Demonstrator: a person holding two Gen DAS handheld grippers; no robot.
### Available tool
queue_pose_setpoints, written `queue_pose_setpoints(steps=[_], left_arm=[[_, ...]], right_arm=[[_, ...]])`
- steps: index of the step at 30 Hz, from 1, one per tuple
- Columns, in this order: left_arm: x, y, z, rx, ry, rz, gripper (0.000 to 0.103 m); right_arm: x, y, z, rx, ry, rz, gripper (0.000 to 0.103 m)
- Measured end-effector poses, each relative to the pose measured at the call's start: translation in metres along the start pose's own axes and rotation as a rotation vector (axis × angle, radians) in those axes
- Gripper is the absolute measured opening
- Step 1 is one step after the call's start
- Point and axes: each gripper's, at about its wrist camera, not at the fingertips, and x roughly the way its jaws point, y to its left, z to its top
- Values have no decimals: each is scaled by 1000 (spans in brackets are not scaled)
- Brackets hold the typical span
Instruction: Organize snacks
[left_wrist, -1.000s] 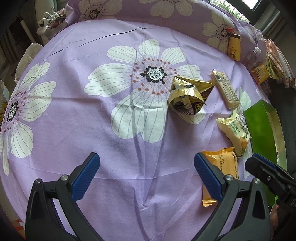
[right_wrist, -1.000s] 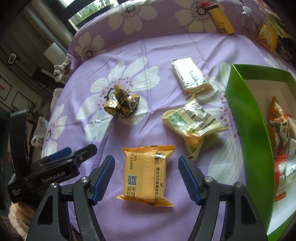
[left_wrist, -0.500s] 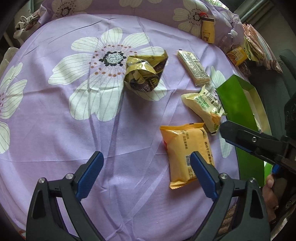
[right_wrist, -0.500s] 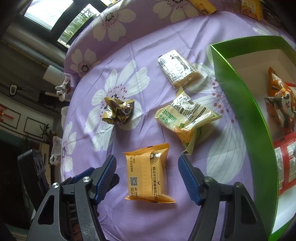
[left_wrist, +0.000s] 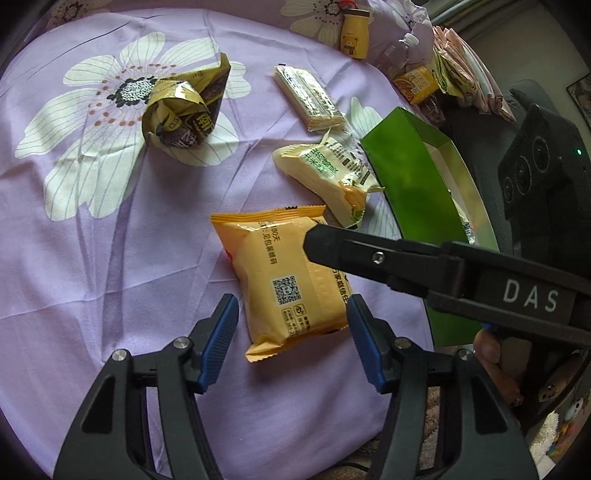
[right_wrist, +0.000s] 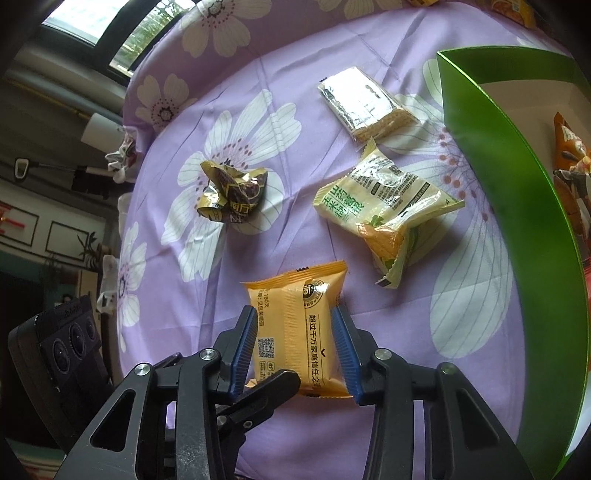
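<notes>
While both sets of jaws close, the right gripper (right_wrist: 294, 350) pinches one orange snack packet (right_wrist: 295, 328), and the left gripper (left_wrist: 291, 332) straddles its end without touching. Ahead lie three more snacks: crumpled gold wrapper (right_wrist: 232, 197), pale green-lettered packet (right_wrist: 384, 210), wafer pack (right_wrist: 364, 103). One green box (right_wrist: 517, 206) stands right.
</notes>
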Motion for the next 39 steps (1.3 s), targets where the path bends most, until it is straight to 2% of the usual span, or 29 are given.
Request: queue_pose_setpoints(steps=[2, 8, 14, 21, 26, 39], left_arm=[[3, -3, -1, 17, -12, 11, 60], [8, -7, -1, 48, -30, 19, 58], [3, -12, -1, 66, -75, 29, 57], [-12, -22, 4, 87, -160, 28, 57], [-27, -39, 13, 85, -234, 39, 57], [-64, -113, 46, 260, -380, 46, 57]], right_arm=[[4, -3, 0, 22, 20, 19, 45], [14, -3, 0, 15, 57, -1, 45], [13, -2, 0, 12, 48, -17, 45], [-6, 17, -3, -66, -40, -65, 45], [-24, 22, 0, -68, -104, -50, 45], [-116, 26, 17, -96, -317, -22, 45]])
